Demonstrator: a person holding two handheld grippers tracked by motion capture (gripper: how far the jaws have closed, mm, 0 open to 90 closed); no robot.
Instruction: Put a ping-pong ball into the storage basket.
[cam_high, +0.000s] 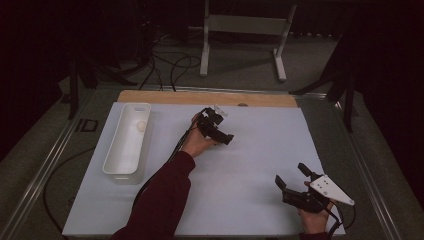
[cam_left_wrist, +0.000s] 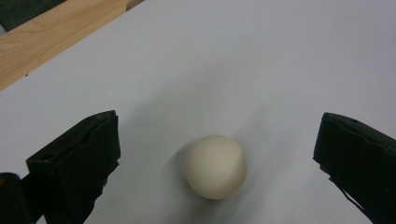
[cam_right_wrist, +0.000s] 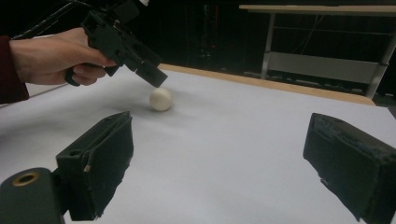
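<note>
A pale, matte tabletop (cam_high: 250, 165) with a wooden far edge sits in a dark room. Left of centre stands a long white tray (cam_high: 127, 140), seemingly holding a ball (cam_high: 141, 126). A smooth cream ball (cam_left_wrist: 215, 166) lies mid-frame between the left gripper's (cam_high: 220, 131) spread fingers, untouched. The right gripper (cam_high: 292, 180), lower right, has fingers apart.

Ball (cam_left_wrist: 215, 166) on table (cam_high: 260, 165), right of bin (cam_high: 128, 140).
</note>
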